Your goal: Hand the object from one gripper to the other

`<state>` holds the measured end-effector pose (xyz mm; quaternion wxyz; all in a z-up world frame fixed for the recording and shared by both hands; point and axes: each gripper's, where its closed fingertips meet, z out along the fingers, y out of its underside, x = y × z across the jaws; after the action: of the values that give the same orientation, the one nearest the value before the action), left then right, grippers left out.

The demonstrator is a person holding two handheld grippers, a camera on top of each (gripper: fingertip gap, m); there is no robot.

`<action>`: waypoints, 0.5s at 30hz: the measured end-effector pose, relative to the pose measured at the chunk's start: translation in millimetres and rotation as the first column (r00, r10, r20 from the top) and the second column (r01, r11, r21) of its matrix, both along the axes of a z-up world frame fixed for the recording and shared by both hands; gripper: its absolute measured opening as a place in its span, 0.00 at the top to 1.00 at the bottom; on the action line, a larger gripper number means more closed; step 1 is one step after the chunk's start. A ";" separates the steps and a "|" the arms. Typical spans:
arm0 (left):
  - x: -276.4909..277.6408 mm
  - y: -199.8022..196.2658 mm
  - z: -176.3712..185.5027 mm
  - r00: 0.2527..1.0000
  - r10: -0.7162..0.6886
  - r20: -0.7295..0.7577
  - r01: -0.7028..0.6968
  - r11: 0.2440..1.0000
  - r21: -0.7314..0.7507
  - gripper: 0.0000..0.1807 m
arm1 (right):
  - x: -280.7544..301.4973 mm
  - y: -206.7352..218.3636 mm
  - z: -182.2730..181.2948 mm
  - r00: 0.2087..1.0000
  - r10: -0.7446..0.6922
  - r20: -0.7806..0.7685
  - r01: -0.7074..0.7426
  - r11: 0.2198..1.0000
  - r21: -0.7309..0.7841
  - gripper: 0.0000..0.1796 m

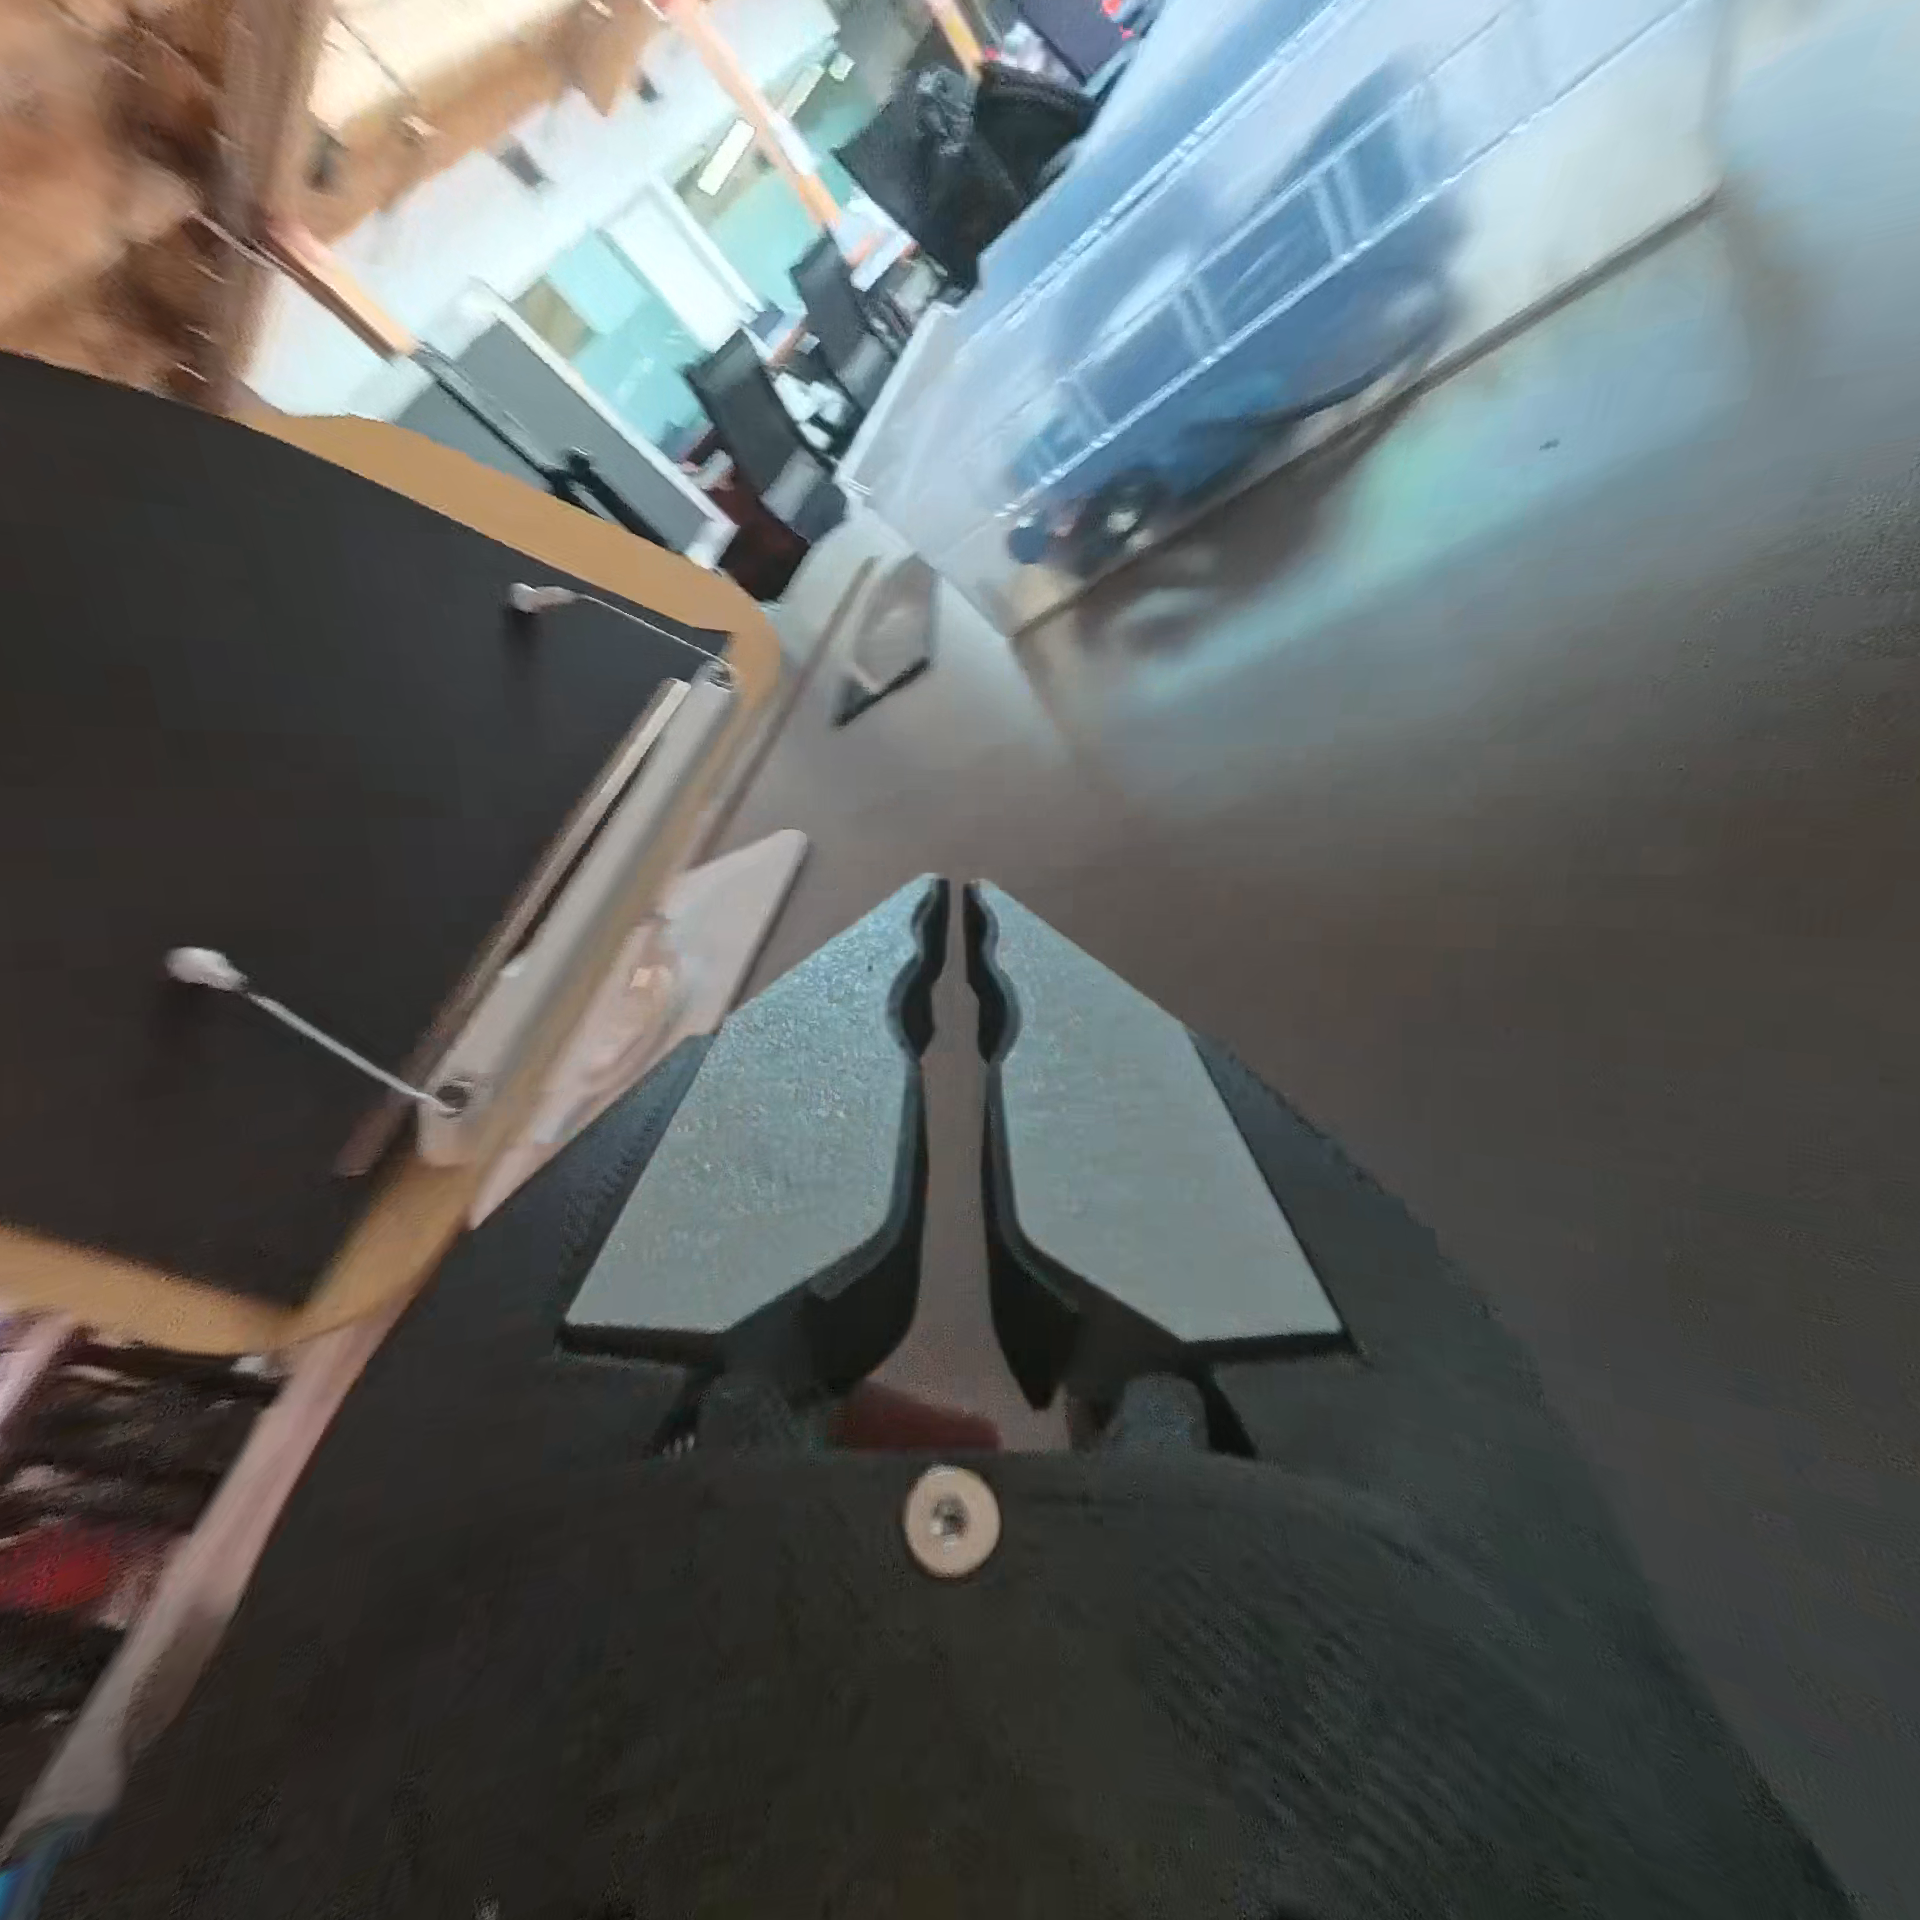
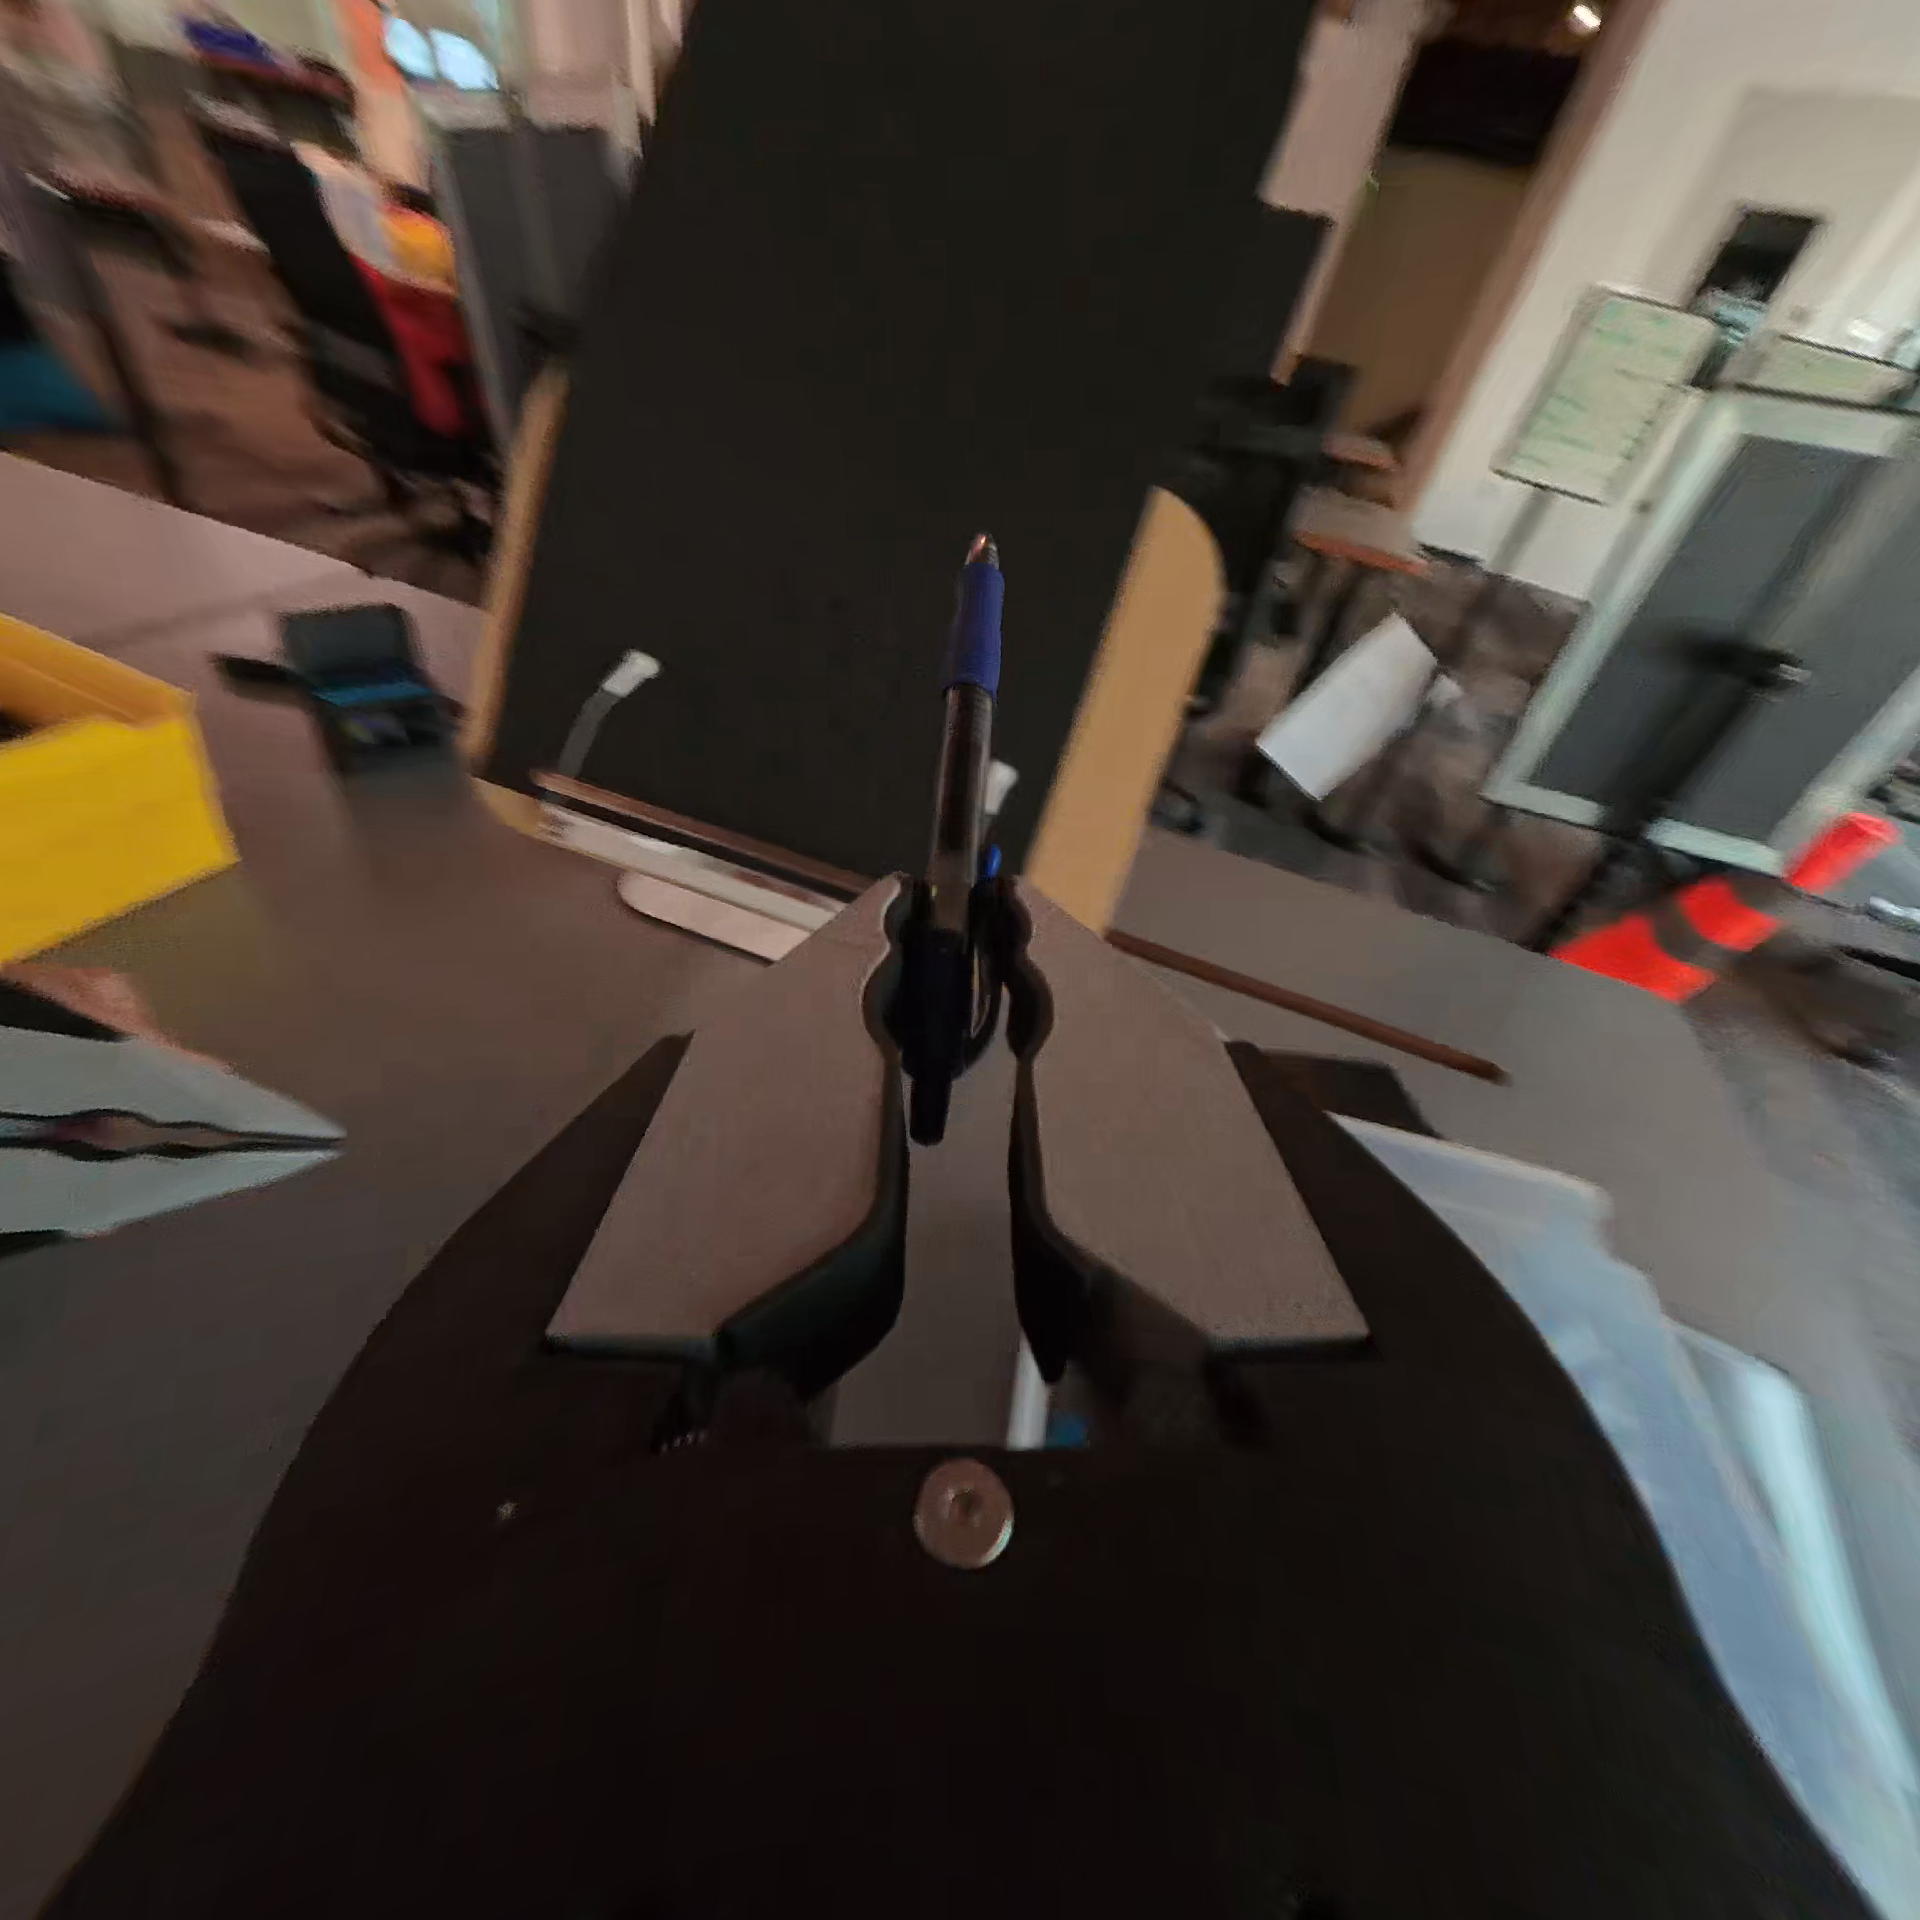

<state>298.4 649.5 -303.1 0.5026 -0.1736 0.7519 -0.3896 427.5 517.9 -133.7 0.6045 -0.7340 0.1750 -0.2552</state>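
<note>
In the right wrist view, my right gripper [image 2: 954, 914] is shut on a blue pen [image 2: 971, 665]. The pen has a blue grip and a clear barrel. It sticks out forward past the fingertips, tip away from me, above the dark table [image 2: 416, 987]. In the left wrist view, my left gripper [image 1: 957, 896] is shut and empty, tilted above the same dark table [image 1: 1455, 1039]. The pen does not show in the left wrist view, and neither gripper shows in the other's view.
A black panel with a tan edge [image 2: 914, 416] stands on a silver base [image 2: 717, 914] ahead; it also shows in the left wrist view [image 1: 260, 831]. A yellow bin [image 2: 94, 800] sits left, a thin brown stick [image 2: 1309, 1003] right, a clear box [image 1: 1195, 343] far right.
</note>
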 end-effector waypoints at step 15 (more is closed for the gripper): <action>7.6 15.2 -7.6 0.929 -0.055 -0.365 -0.111 0.902 -0.417 1.00 | -16.3 5.8 -41.1 0.946 0.111 -0.305 -0.175 0.966 -0.191 0.70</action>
<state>306.0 664.7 -310.7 0.3075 -0.3612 0.7251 -0.4991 411.2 523.8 -174.8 0.5061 -0.8355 0.1794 -0.1168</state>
